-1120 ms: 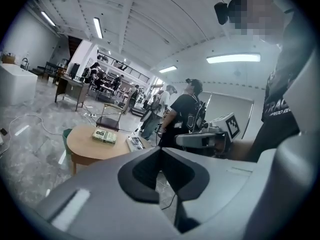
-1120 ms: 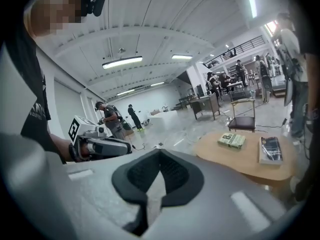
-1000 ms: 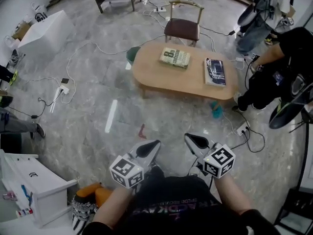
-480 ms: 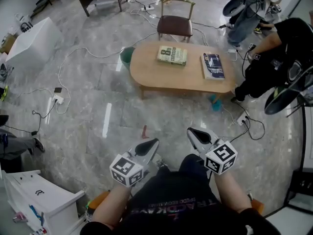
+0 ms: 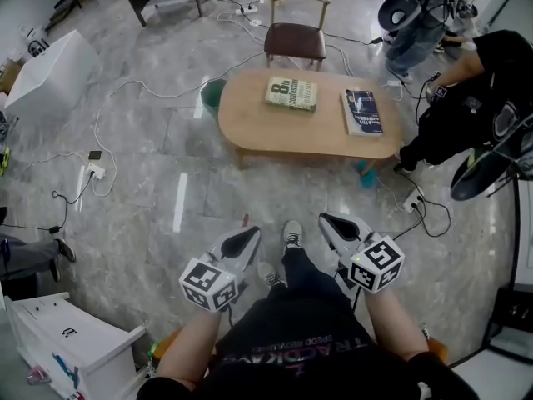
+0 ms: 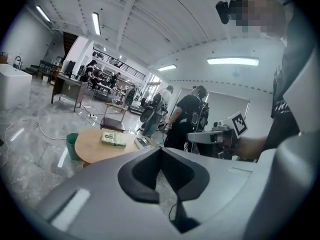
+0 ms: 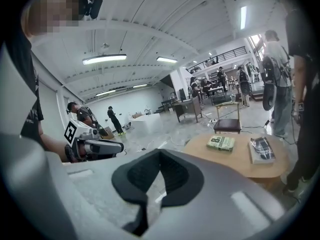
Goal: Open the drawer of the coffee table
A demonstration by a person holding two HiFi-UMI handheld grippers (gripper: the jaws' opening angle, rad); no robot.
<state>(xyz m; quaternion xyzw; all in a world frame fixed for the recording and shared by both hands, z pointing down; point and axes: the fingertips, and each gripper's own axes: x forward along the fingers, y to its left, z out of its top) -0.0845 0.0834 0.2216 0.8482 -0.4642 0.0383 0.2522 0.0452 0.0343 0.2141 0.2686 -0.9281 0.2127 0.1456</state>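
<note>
Grey marble floor fills the head view; an oval light-wood coffee table (image 5: 250, 115) sits upper centre, well apart from the left gripper (image 5: 241, 242) and right gripper (image 5: 337, 227), both clenched on nothing. Its drawer is unseen; likely rigid, light-sliding, taken by its front pull.

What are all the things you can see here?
coffee table: one, light wood, middle of the floor
books: two, one pale green, one dark, lying on the table
chair: one, brown seat, behind the table
bin: one, green, at the table's left end
box: one, white, far left
cables: several, white and black, on the floor
bystander: one, black clothes, right
left gripper: one, grey, shut, empty
right gripper: one, grey, shut, empty
</note>
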